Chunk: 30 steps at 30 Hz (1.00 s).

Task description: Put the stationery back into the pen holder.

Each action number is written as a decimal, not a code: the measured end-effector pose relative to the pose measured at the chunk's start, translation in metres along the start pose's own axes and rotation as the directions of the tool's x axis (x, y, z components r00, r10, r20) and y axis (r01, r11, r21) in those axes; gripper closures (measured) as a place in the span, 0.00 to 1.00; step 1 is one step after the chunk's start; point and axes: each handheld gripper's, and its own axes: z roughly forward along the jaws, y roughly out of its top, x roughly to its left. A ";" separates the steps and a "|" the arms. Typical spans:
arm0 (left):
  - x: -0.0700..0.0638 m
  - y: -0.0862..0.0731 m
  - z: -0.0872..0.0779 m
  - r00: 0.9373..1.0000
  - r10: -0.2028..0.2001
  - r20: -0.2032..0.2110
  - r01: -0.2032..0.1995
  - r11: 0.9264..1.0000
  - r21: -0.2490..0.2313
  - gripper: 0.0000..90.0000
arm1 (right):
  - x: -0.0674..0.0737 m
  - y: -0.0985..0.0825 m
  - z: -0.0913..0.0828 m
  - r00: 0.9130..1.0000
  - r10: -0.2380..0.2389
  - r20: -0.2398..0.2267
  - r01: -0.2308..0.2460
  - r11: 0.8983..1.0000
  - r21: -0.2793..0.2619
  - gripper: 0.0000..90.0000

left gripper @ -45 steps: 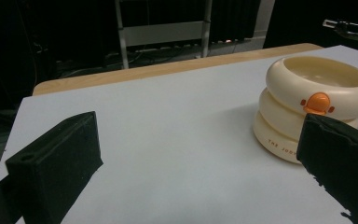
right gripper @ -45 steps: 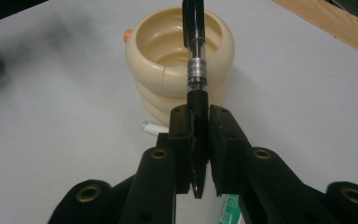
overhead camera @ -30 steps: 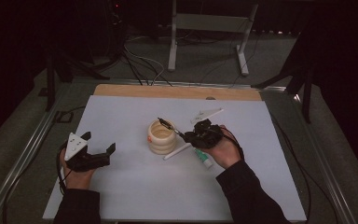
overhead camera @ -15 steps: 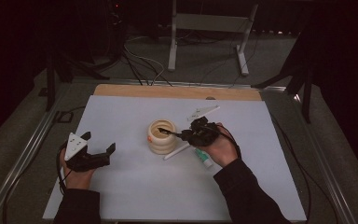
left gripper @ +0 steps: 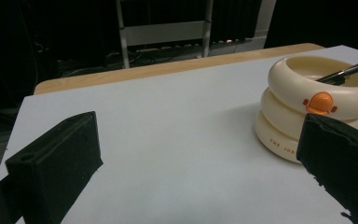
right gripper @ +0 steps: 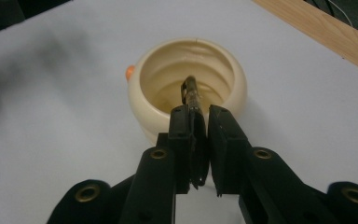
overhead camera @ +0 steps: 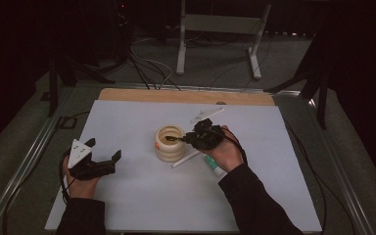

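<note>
A cream ribbed cup (overhead camera: 170,149) with an orange button stands mid-table, also in the left gripper view (left gripper: 307,112) and the right gripper view (right gripper: 154,107). A dark pen (overhead camera: 174,139) (left gripper: 349,72) (right gripper: 189,93) slants into the cup's mouth, tip down inside. My right gripper (overhead camera: 183,138) (right gripper: 203,112) is at the cup's right rim with the pen between its jaws. The jaws have just been opening, and a thin gap shows beside the pen. My left gripper (overhead camera: 104,148) (left gripper: 196,168) rests on the table at the left, wide open with nothing in it.
A white stick (overhead camera: 186,159) lies by the cup's base, and a green and white tube (overhead camera: 213,165) lies under the right hand. Another white object (overhead camera: 205,116) lies behind the cup. A wooden strip (overhead camera: 186,96) edges the far side of the white table (overhead camera: 127,196).
The right gripper came down and left, lowering the pen from above the cup until its tip went inside. Its jaws have parted slightly. The left gripper stayed still.
</note>
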 end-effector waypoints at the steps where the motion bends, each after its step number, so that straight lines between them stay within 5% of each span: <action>1: 0.000 0.000 0.000 1.000 0.000 0.000 0.000 1.000 0.000 0.00 | -0.001 0.000 0.000 1.000 0.009 -0.007 -0.009 1.000 -0.029 0.59; 3: 0.000 0.000 0.000 1.000 0.000 0.000 0.000 1.000 0.000 0.00 | -0.001 0.001 0.000 0.999 0.032 0.021 -0.030 0.997 -0.075 0.33; 6: 0.000 0.000 0.000 1.000 -0.001 0.001 0.001 1.000 -0.001 0.00 | -0.002 0.000 -0.001 0.997 0.055 0.058 -0.049 0.994 -0.099 0.16; 12: 0.000 0.000 0.000 1.000 0.001 0.000 -0.001 1.000 0.001 0.00 | -0.005 -0.004 -0.004 0.994 0.073 0.077 -0.064 0.991 -0.113 0.07; 30: 0.001 -0.001 0.000 1.000 0.002 0.000 -0.002 1.000 0.003 0.00 | -0.013 -0.019 -0.010 0.993 0.099 0.071 -0.090 0.989 -0.116 0.03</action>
